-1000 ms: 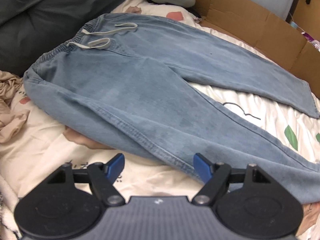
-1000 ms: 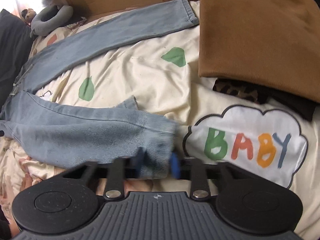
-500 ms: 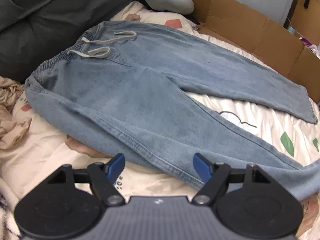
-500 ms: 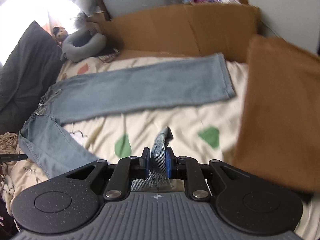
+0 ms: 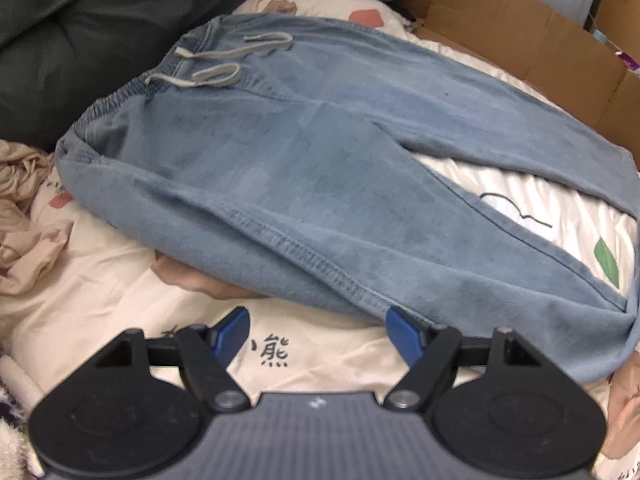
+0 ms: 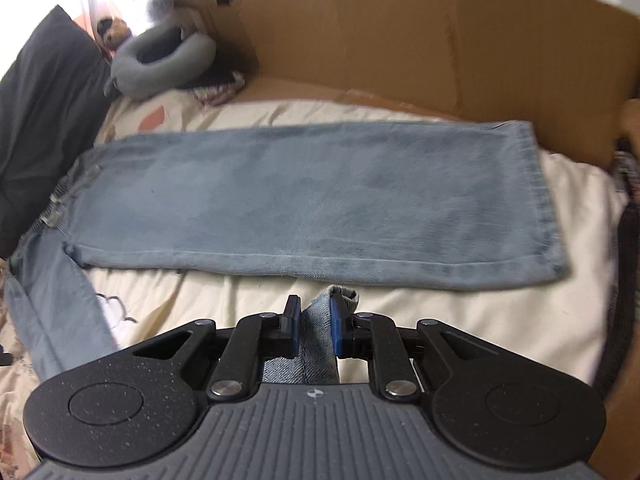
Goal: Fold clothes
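On the bed (image 5: pixel 120 312), our right gripper (image 6: pixel 314 326) clamps a leg hem of the jeans (image 5: pixel 304 176); our left gripper (image 5: pixel 316 334) hovers, fingers spread.

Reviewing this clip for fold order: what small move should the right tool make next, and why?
Probably carry the pinched hem forward and lay it on the flat far leg. The right tool is shut on denim, the legs are apart, and the left tool is open and idle.

I see the jeans (image 5: pixel 304 184) spread on the bed (image 5: pixel 120 300), waistband left, 1 leg (image 6: pixel 312 204) flat before the cardboard (image 6: pixel 440 40). My right claw (image 6: pixel 314 330) grips the other leg's hem; my left claw (image 5: pixel 318 334) hangs agape beside the near seam.
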Demonstrator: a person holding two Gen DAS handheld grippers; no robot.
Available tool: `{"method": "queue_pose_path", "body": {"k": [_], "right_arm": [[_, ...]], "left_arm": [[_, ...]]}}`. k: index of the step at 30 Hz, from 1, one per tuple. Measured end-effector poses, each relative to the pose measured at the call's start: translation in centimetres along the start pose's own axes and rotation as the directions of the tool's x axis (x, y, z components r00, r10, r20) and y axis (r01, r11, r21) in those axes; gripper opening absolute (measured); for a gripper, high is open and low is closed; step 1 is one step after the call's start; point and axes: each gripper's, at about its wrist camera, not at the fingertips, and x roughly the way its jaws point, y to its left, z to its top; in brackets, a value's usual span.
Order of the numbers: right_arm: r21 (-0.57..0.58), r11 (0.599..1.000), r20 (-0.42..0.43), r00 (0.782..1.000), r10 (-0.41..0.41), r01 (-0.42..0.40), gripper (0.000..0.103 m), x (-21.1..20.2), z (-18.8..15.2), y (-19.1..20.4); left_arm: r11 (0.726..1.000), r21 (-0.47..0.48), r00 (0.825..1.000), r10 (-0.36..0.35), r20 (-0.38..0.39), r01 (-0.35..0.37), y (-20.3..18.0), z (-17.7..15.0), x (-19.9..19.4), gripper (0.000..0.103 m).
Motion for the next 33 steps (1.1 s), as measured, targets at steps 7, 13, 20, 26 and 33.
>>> {"method": "queue_pose_path", "body": {"k": [7,13,20,26,33], "right_arm": [[-0.016,1.0,-0.088,0.996,-0.014,0.013,0.015,5.1,0.3,-0.3],[0.012,1.0,-0.095,0.995,0.012,-0.011,0.042,3.6,-0.3,-0.7],[0.169,0.985,-0.09,0.996,0.0,0.015,0.047,-2.3,-4.3,-3.9],[0.367,0.93,-0.132,0.991,0.026,0.024,0.047,-5.4,-10.6,-5.5],[0.48,0.877,-0.129,0.99,0.06,0.009,0.047,-4.8,-14.9,-4.3]], "left_arm": [[1.0,0.017,1.0,-0.011,-0.006,0.011,-0.7,0.3,1.7,0.077],[1.0,0.025,1.0,-0.008,0.006,0.008,-0.6,0.9,1.8,0.077],[0.999,-0.051,1.0,0.016,0.009,-0.016,1.4,0.9,1.1,0.077],[0.999,-0.025,1.0,0.026,-0.016,-0.027,2.0,0.1,1.1,0.077],[1.0,-0.017,1.0,-0.009,-0.02,0.009,2.5,0.3,1.0,0.077]]}}
